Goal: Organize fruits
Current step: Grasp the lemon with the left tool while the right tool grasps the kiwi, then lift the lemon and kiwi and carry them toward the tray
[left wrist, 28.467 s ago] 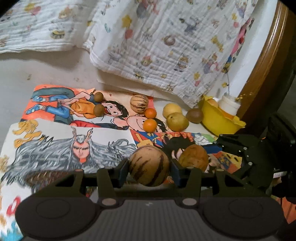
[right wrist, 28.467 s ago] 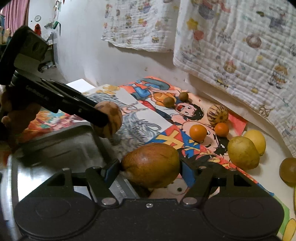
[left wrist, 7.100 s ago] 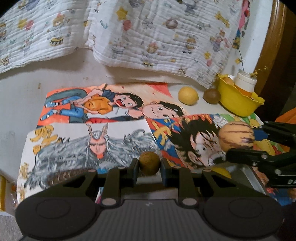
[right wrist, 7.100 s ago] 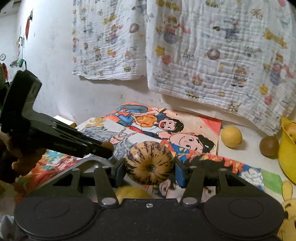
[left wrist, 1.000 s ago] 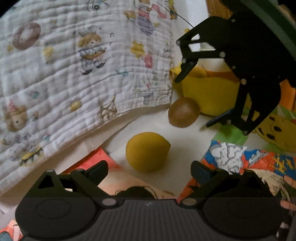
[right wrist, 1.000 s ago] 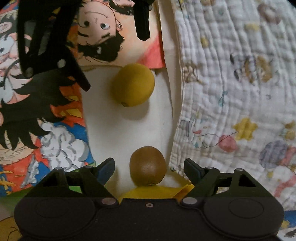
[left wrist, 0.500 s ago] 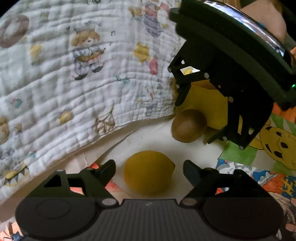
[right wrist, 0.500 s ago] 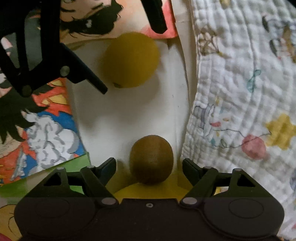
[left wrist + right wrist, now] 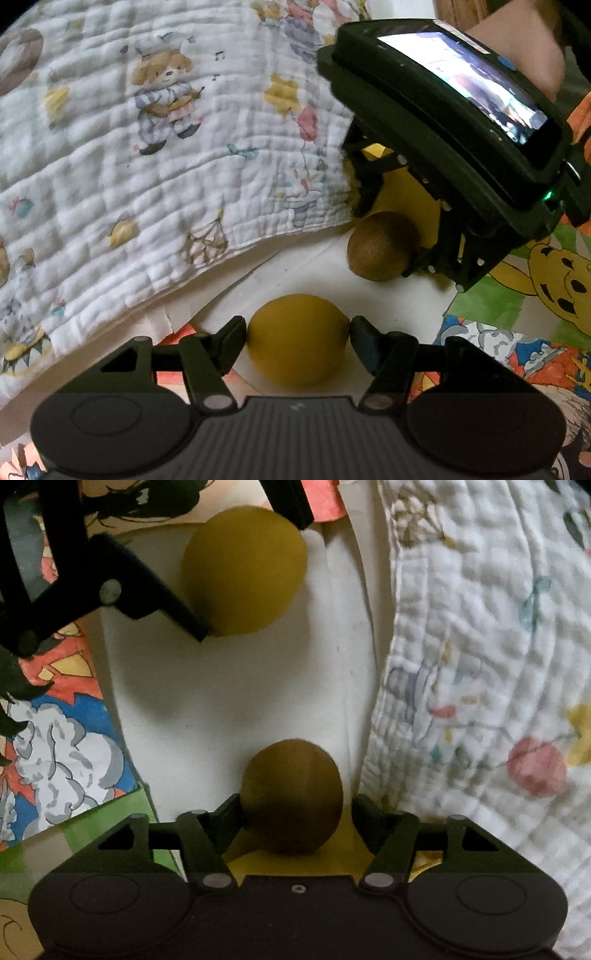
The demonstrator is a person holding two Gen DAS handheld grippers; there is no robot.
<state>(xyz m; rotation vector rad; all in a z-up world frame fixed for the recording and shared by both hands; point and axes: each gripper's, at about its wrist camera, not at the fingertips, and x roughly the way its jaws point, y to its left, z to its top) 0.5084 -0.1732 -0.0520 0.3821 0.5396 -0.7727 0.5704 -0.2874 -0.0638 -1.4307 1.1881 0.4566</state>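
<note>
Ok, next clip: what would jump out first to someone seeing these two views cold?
Two fruits on the pale surface beside the cartoon-print blanket, each bracketed by a gripper whose jaws have just been closing. The left gripper frames the yellow lemon; the right gripper frames the brown kiwi, next to the yellow bowl.

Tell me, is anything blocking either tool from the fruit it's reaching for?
Nothing visible. The lemon sits between the left tool fingers, which have just been closing; the kiwi sits likewise in the closing right tool. The quilt lies beside both.
</note>
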